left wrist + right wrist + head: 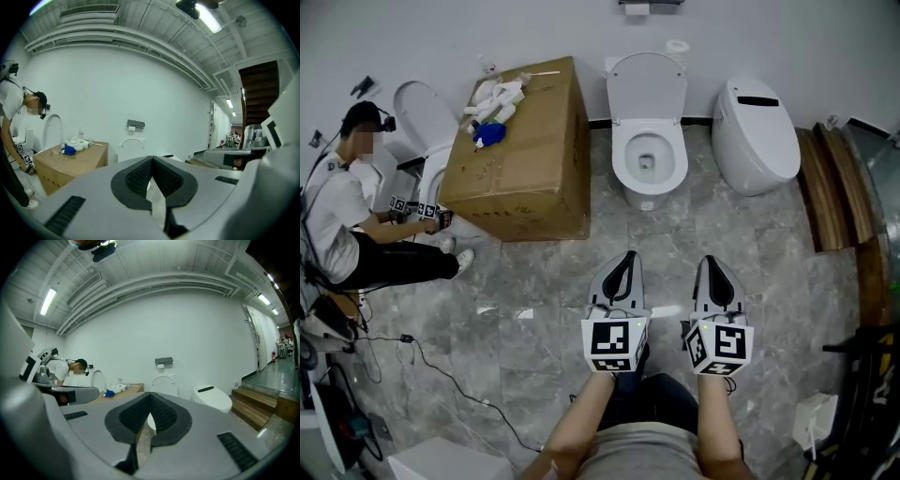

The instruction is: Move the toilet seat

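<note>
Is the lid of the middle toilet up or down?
Up. The lid leans back toward the wall, and the bowl shows open.

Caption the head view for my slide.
Left claw and right claw, both shut and empty, face the white ceramic toilet, lid raised, beside a brown cardboard box.

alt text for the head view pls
The grey left tongs and right tongs, both shut and empty, hover over a grey stone floor, pointing at a white ceramic toilet with its lid raised. A large brown cardboard box stands to its left, a closed white oval toilet to its right, and a crouching person works at far left.
</note>
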A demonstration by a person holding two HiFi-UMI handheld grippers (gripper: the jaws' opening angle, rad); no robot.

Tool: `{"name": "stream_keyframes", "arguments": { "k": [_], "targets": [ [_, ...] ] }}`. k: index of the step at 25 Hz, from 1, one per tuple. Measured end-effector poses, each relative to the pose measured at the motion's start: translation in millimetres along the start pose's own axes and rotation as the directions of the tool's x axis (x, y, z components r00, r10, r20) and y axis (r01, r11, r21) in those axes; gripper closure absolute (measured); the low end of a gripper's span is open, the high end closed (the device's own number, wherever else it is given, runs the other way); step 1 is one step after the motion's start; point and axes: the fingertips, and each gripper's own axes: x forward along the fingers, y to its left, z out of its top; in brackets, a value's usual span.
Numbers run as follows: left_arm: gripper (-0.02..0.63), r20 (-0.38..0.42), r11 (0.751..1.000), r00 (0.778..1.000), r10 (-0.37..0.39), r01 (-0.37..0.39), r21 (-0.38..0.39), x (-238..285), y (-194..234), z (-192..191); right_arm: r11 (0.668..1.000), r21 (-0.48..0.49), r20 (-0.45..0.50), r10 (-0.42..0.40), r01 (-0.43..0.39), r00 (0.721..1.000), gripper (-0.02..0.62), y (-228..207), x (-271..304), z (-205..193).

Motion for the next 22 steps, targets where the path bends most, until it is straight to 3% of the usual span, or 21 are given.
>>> {"name": "stream_keyframes", "arguments": {
  "k": [11, 22],
  "targets": [
    [0.592, -0.014, 1.0, 1.0, 0.012, -0.012, -0.013, 40, 38, 6, 1.0, 0.003, -0.022, -0.002, 0.002, 1.0, 0.58, 7, 55, 4],
    [0.592, -0.028, 0.999, 0.999, 0.026, -0.026, -0.023, 81, 44, 9, 1.0, 0.003, -0.041, 0.022, -0.021, 0.999, 0.58, -7, 96, 9]
  ]
}}
